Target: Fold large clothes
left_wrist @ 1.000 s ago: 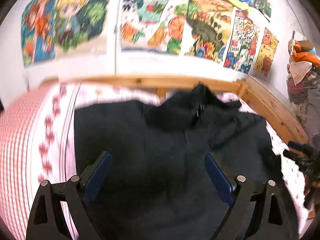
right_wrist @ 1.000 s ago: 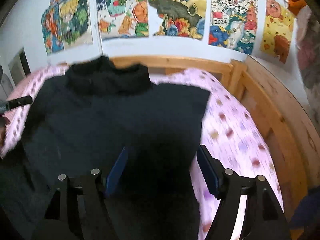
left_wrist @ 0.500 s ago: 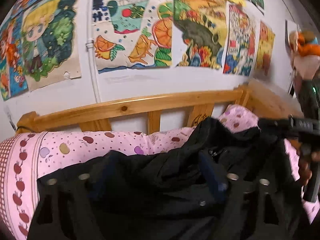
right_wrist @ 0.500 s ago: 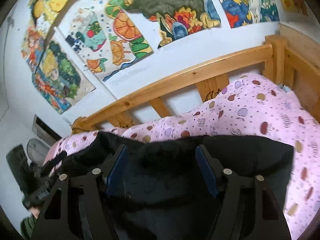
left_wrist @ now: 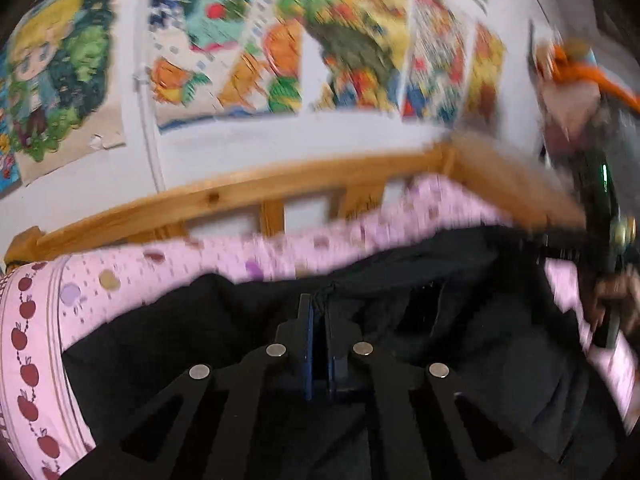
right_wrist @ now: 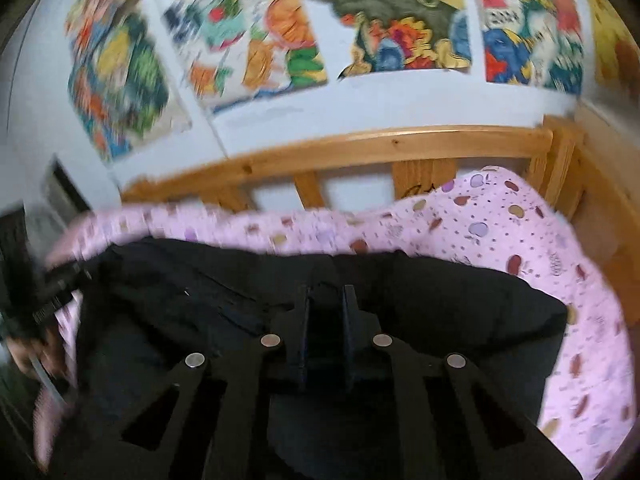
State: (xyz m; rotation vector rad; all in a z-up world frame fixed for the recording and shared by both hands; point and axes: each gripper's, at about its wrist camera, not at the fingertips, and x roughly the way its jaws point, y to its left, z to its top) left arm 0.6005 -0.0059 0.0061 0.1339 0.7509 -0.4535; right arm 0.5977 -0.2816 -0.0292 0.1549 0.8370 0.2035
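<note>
Where jaws meet, black garment [left_wrist: 400, 280]

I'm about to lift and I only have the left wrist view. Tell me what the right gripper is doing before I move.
Observer: The right gripper is closed on a fold of the black garment, near its far edge.
Operator: Give me the garment's right side.
Observer: Its right edge ends on the pink sheet. Bare sheet shows between it and the wooden bed frame.
Operator: Say whether the cloth is flat.
Observer: It looks bunched, with ridged folds just left of the gripper.
</note>
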